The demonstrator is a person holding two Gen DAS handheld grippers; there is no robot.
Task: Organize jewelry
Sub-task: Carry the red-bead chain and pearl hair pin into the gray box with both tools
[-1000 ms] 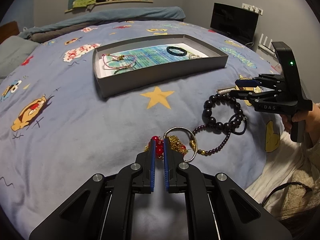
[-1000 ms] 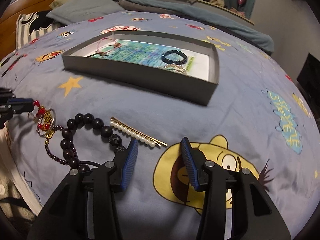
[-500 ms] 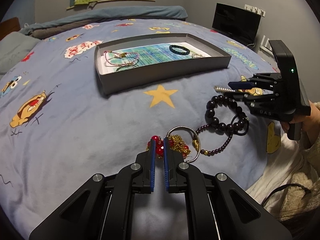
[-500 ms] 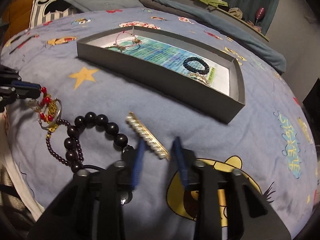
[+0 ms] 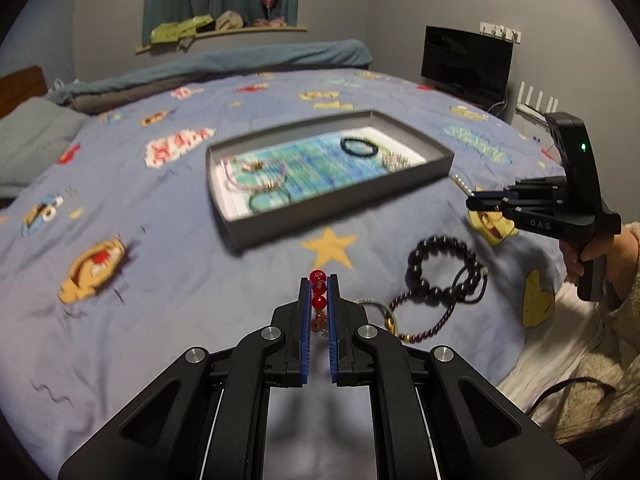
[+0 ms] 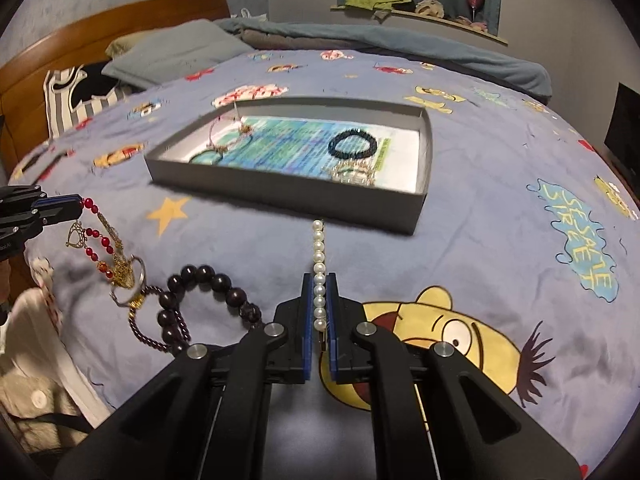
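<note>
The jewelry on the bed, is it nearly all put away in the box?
About halfway. The grey box already holds a dark bracelet and some others. The left gripper pinches the red bead chain; the right gripper pinches the pearl clip. The big black bead bracelet and a thin purple one are left.

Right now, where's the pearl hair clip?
The pearl hair clip is pinched in the right tongs, raised above the bedspread, pointing at the gray tray, right of the black bead bracelet.

Tray mid-bed holding bracelets; beaded bracelet on bedspread before tray, monitor behind
</note>
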